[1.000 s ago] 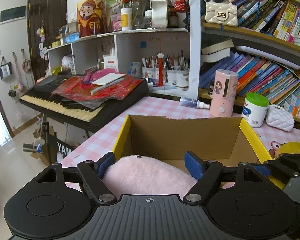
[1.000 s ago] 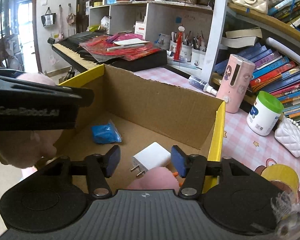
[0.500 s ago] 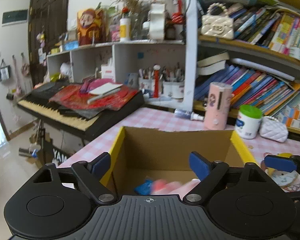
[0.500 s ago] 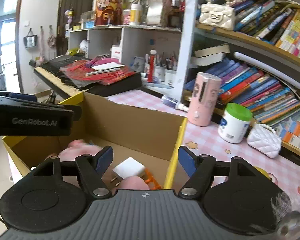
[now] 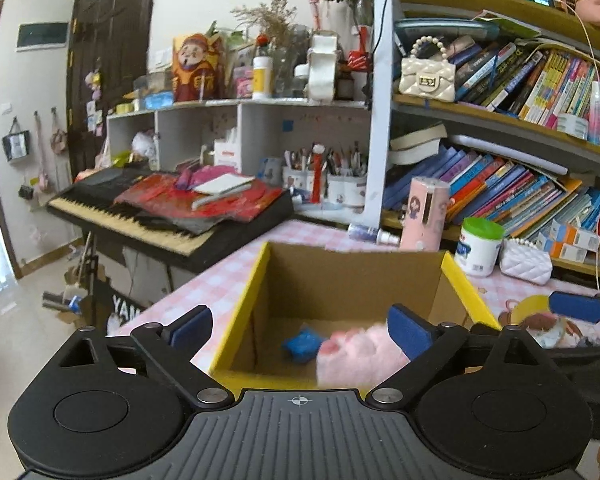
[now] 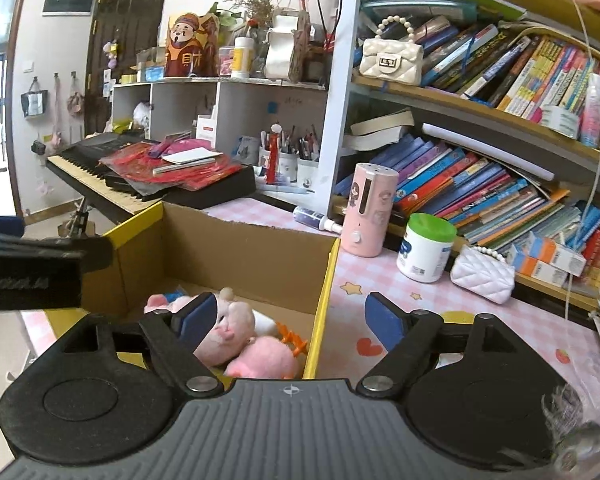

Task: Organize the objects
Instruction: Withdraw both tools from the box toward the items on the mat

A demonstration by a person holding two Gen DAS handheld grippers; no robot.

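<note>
The left gripper (image 5: pixel 300 326) is spread wide and holds nothing, low in its frame above the cardboard box (image 5: pixel 352 276). A pink plush toy (image 5: pixel 356 354), blurred, lies inside the box at lower centre, beside a blue packet (image 5: pixel 302 346). The right gripper (image 6: pixel 296 320) is likewise spread and empty, straddling the box's yellow right edge, with the plush at lower left centre.

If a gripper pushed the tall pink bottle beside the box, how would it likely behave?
The pink bottle stands upright, tall and narrow, so a high push would probably tip it. Being round, it could then roll across the tablecloth. Its smooth shell looks somewhat slippery for the pads.
</note>
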